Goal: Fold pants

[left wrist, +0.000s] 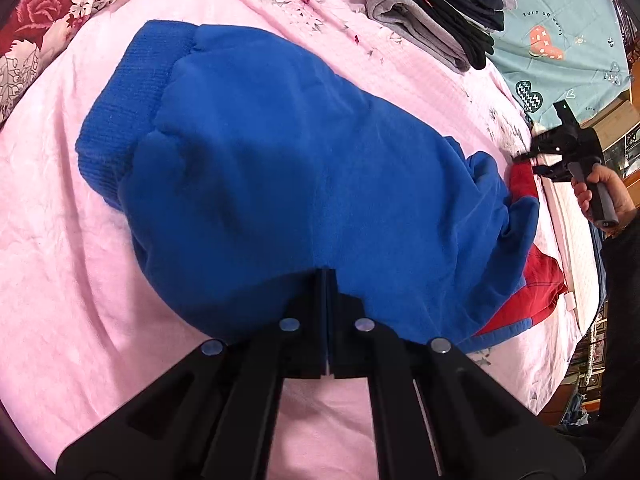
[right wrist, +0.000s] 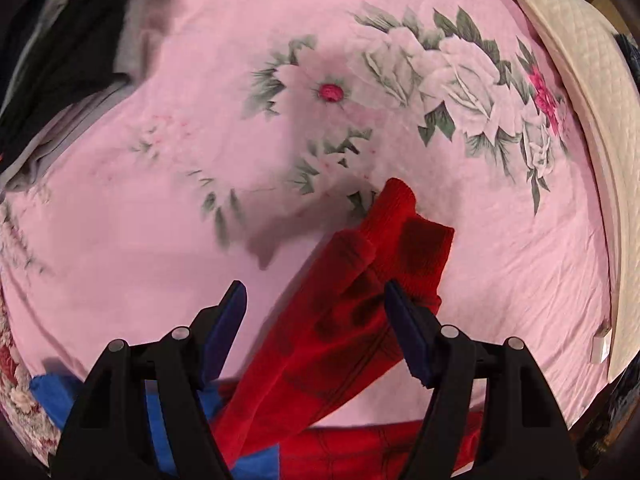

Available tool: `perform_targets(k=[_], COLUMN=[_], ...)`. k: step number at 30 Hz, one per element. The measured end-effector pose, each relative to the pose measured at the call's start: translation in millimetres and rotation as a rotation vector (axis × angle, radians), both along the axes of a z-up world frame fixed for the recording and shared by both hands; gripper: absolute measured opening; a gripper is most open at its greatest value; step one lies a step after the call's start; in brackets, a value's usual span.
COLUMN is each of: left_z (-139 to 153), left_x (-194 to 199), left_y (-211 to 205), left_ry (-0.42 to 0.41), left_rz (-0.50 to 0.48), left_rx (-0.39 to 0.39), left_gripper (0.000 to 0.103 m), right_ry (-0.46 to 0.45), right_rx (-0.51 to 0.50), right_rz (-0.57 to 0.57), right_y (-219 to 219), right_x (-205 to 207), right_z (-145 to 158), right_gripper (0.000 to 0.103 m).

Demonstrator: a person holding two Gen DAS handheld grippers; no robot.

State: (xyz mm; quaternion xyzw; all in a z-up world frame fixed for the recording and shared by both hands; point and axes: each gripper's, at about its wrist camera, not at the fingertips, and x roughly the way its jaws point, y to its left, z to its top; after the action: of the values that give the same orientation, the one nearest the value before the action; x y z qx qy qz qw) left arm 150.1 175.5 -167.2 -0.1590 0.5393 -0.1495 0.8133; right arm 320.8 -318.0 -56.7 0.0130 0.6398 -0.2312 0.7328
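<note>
Blue and red fleece pants [left wrist: 304,176] lie on the pink bedsheet [left wrist: 48,240], the ribbed blue waistband [left wrist: 120,112] at the far left. My left gripper [left wrist: 327,276] is shut on the near edge of the blue fabric. In the right wrist view a red pant leg [right wrist: 352,312] with its ribbed cuff [right wrist: 408,236] runs up between the fingers of my right gripper [right wrist: 316,300], which is open above it. The right gripper also shows in the left wrist view [left wrist: 532,162], at the red leg's far end.
A stack of folded dark and grey clothes [left wrist: 436,8] sits at the back on the bed, also at the upper left of the right wrist view [right wrist: 60,52]. A teal quilt [left wrist: 560,52] lies behind it. A floral blanket [left wrist: 48,28] is at the left. A cream quilted pad [right wrist: 592,128] edges the bed.
</note>
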Motion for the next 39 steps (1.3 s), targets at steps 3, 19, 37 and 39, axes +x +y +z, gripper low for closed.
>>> perform_targets(k=[3,19,37,39], left_z=[0.1,2.8,18.0,30.2], left_x=[0.5,14.4,-0.3,-6.6], left_y=[0.7,-2.3,-16.0,-25.2], left_ry=[0.003,0.057,0.023,-0.021], left_rz=[-0.001,-0.121,-0.091,-0.103], left_rx=[-0.001,0.043,0.181,0.211], left_gripper=[0.003,0.003,0.005,0.012], right_ry=[-0.029,-0.443,-0.338,-0.323], right_rx=[0.046,0.254,0.215,0.139], right_rz=[-0.015,0.054,0.022,0.035], right_y=[-13.7,-62.3,-88.9,-81.6], right_x=[-6.7,-248.5,-334.2,-340.1], right_z=[-5.3,110.9,11.3,20.2], right_gripper=[0.007,0.004,0.048,0.048])
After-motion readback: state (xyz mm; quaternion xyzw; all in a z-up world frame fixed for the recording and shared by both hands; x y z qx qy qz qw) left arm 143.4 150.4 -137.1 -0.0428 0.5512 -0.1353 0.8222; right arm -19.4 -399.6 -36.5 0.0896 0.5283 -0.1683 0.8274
